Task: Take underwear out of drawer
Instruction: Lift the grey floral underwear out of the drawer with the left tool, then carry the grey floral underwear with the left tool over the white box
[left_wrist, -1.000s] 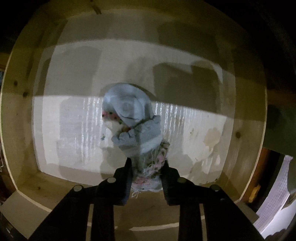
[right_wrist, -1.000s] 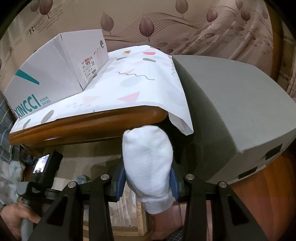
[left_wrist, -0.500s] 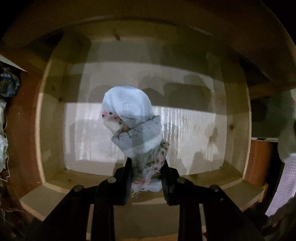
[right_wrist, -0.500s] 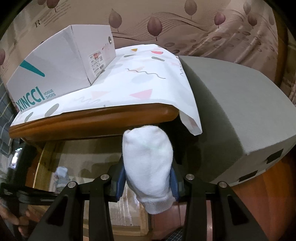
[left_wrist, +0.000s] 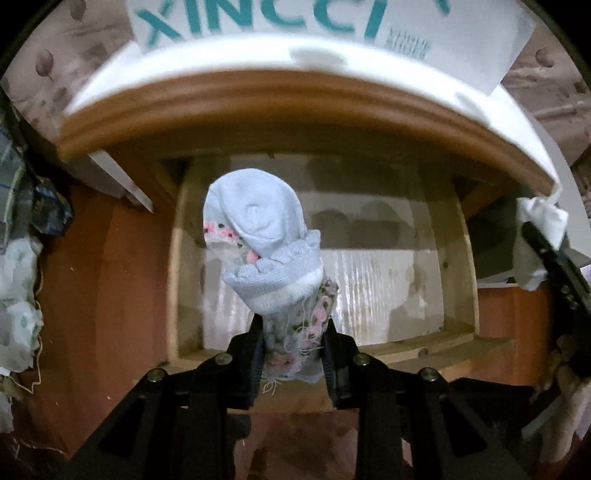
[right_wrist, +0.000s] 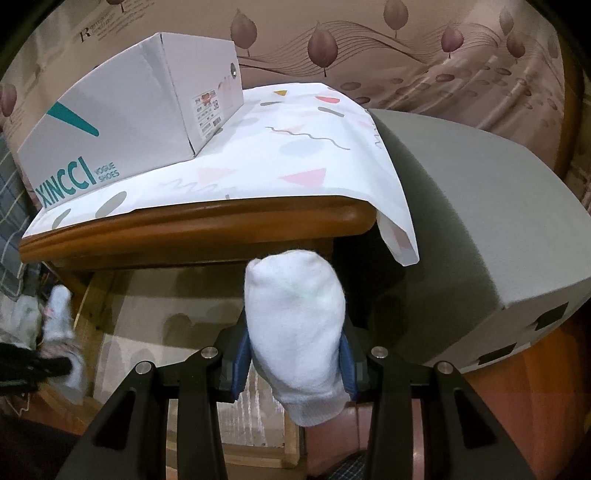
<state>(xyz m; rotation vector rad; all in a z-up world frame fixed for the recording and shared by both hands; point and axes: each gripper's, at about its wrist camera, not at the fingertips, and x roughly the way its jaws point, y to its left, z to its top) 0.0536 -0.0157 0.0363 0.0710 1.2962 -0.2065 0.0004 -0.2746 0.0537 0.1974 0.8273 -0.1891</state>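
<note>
Wooden cabinet with a patterned cloth (right_wrist: 295, 147) and a shoe box (right_wrist: 122, 122) on its top, open drawer (left_wrist: 454, 332) beneath. Left gripper (left_wrist: 293, 354), clamped on a rolled pale-blue underwear bundle (left_wrist: 266, 251) held above the drawer; right gripper (right_wrist: 295, 365), clamped on a white rolled bundle (right_wrist: 295, 325) beside the grey box (right_wrist: 480, 236).

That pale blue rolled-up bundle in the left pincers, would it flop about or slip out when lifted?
The blue bundle probably keeps its shape: it stands up from the left gripper without drooping. It looks light, being soft knit fabric. Slipping seems unlikely, since the fingers pinch its frayed lower end tightly, though loose threads might snag.
</note>
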